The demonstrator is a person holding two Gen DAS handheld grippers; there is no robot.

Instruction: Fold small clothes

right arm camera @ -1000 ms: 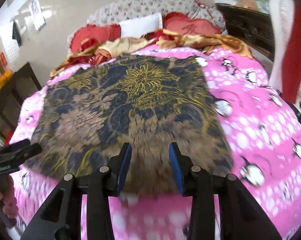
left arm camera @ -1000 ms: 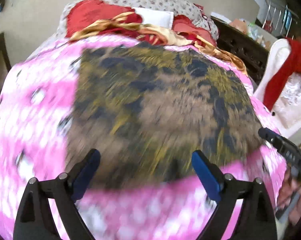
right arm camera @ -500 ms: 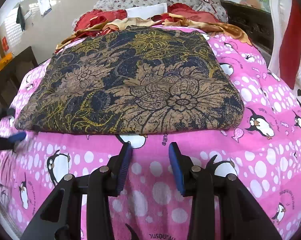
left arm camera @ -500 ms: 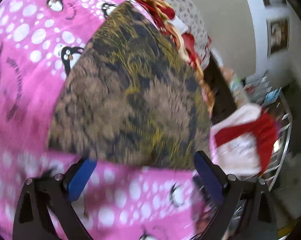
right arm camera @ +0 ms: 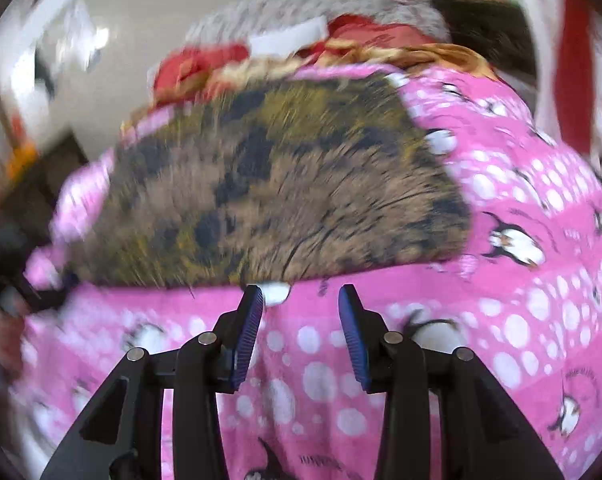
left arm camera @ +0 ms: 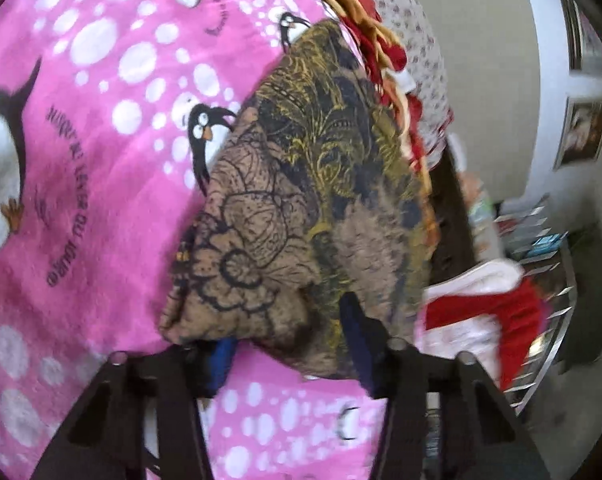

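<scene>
A folded cloth [left arm camera: 301, 200] with a brown, gold and navy flower print lies on a pink penguin blanket [left arm camera: 101, 160]. My left gripper [left arm camera: 289, 344] is at the cloth's near corner, rolled sideways. Its jaws are closing, and the bunched corner fills the gap between them. One pad is tucked under the cloth edge and the other presses on top. In the right wrist view the same cloth [right arm camera: 281, 200] is blurred. My right gripper [right arm camera: 301, 320] hovers over the blanket [right arm camera: 501, 320] just short of the cloth's near edge, open with nothing between its fingers.
A heap of red and gold clothes [right arm camera: 341, 48] and a flowered pillow [right arm camera: 301, 4] lie behind the cloth. A red and white garment [left arm camera: 481, 312] hangs on a rack beside the bed. Dark wooden furniture [right arm camera: 481, 20] stands at the far right.
My left gripper rolled, came down to the cloth's corner and narrowed its wide jaws onto it. My right gripper drew back off the cloth to just before its near edge, jaws unchanged.
</scene>
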